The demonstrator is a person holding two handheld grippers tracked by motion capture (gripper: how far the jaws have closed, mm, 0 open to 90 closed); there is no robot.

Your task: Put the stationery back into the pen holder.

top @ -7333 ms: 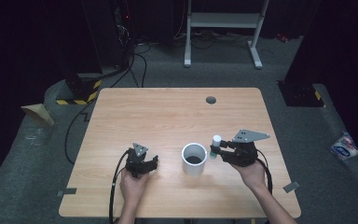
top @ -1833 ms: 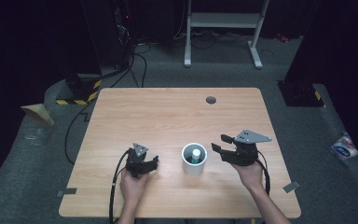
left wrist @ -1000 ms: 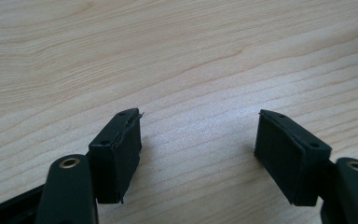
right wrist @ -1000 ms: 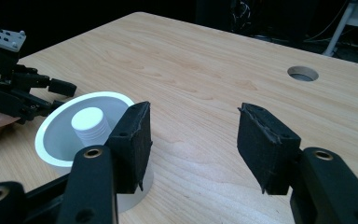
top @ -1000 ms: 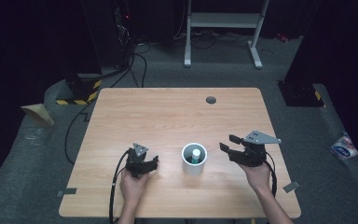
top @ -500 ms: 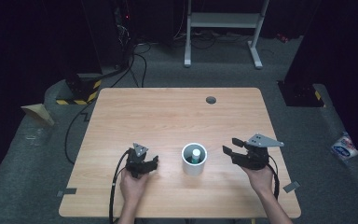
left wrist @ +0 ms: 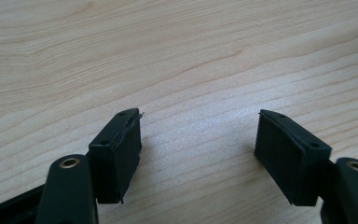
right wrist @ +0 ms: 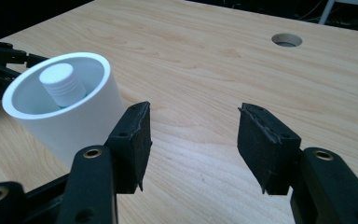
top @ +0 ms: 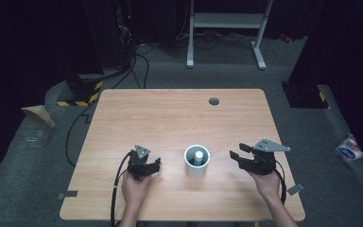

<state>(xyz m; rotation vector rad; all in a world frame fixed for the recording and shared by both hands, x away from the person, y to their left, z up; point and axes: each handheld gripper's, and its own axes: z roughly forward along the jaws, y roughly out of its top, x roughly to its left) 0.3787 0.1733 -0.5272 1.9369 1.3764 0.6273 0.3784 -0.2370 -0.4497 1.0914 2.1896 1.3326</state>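
The small white-capped bottle (top: 198, 156) stands upright inside the white cup (top: 197, 168), which sits near the middle of the tabletop's (top: 170, 118) near half, so I judge the placing step done and the release behind me. My right tool (top: 237, 156) hangs just off the cup at its 3 o'clock, apart from it, jaws spread with nothing between them; in the right gripper view the cup (right wrist: 70, 112) rises just beyond my left-hand jaw, at about 10 o'clock from the gap, and the ribbed cap of the bottle (right wrist: 61, 85) peeks above the rim, leaning close to one side of the wall. My left tool (top: 152, 166) rests low on the tabletop at the cup's 9 o'clock, well clear of it, and the left gripper view looks down on bare wood grain (left wrist: 182, 70) between two parted, empty jaws. The round cable hole (top: 213, 101) lies far off at 12 o'clock and plays no part. As I read it, what remains is little: draw the right tool away toward 4 o'clock without clipping the cup's rim, since a light cup with a tall bottle inside could tip from a nudge. If the cup must be moved next, I would have to close on its wall squarely, from 3 o'clock.
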